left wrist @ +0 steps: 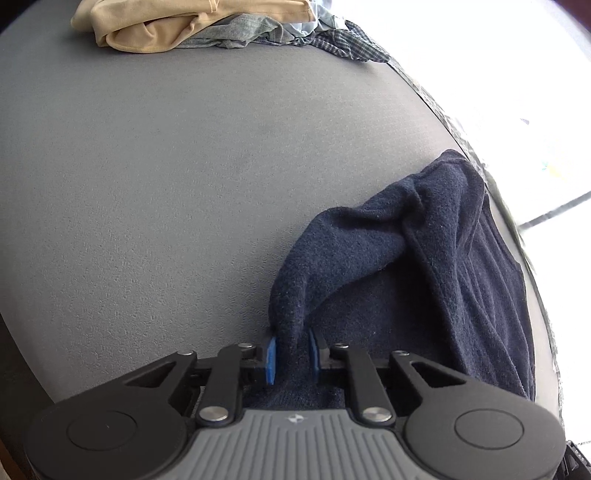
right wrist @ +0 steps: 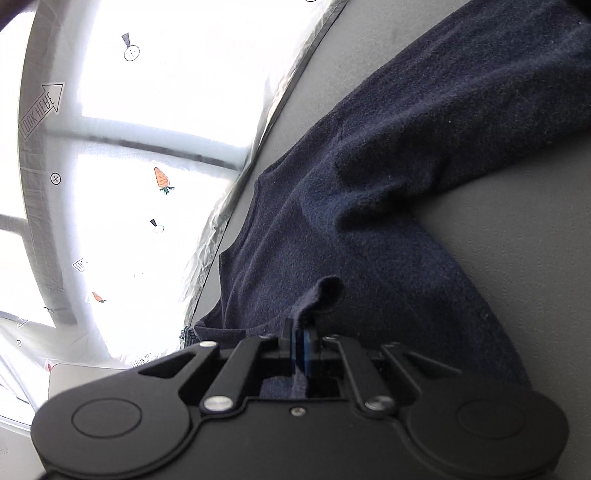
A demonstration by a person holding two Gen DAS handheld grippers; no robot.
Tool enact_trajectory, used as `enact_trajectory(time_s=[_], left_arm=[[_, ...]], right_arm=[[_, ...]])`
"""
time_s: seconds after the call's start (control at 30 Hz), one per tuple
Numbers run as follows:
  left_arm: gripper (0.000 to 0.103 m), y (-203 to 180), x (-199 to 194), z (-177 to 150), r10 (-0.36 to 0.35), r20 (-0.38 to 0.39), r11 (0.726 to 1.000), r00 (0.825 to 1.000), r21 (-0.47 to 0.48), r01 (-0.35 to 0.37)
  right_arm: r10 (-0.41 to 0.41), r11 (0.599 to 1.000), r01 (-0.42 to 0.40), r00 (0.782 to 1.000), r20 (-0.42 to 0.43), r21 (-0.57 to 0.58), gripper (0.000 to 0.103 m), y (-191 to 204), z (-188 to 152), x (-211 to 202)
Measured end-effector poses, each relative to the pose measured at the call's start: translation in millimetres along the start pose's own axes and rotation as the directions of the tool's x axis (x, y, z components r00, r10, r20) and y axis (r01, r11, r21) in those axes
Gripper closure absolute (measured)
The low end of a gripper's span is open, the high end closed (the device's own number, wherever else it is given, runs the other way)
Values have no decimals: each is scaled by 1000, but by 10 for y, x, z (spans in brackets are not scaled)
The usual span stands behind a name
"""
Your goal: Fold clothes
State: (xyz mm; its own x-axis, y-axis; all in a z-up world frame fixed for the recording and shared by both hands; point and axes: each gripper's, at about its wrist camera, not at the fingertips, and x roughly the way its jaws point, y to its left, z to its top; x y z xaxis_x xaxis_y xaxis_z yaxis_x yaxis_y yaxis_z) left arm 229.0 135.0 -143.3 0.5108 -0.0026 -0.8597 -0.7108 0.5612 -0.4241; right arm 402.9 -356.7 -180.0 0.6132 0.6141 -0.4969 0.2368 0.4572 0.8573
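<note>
Both grippers were clamped on the navy garment (left wrist: 424, 258): the left gripper (left wrist: 291, 356) pinched a bunched fold, the right gripper (right wrist: 301, 347) a thin raised edge. It lay along the grey table's (left wrist: 166, 203) right edge, with bare surface stretching left toward a heap of other clothes (left wrist: 207, 29), partly cut off.

Grey textured table (left wrist: 155, 177), edge trimmed with silvery tape (right wrist: 221, 229); beyond it bright window (right wrist: 155, 92), overexposed, grey frame bars, what look like carrot stickers (right wrist: 162, 179)
</note>
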Motion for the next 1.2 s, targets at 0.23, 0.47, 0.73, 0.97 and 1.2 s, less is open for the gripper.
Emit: enact_trajectory(time_s=[0.23,0.47,0.73,0.97,1.2], left_arm=[[96,-323,-215,-197,-80,33,994,996,80,77],[92,-962,-110,-692,-79,-62,919,995,381,97],[67,-1055,210,-762,-57,-165,921,985,372,116],[66,-960,232,-532,-114,-149,953,982,264,150],[68,-1200,540,-545,-105,-256,928,961,321,187]], right_arm=[[89,996,-87,992,92,-16,99,168,519,-217],[148,989,-148,959,241,-20,99,140,1130,-646],[24,994,-59,942,335,93,98,-443,1457,-929],[-61,966,-35,932,358,256,87,-903,1261,-972],[-116,952,-8,916,384,307,78,-1077,1178,-1034]])
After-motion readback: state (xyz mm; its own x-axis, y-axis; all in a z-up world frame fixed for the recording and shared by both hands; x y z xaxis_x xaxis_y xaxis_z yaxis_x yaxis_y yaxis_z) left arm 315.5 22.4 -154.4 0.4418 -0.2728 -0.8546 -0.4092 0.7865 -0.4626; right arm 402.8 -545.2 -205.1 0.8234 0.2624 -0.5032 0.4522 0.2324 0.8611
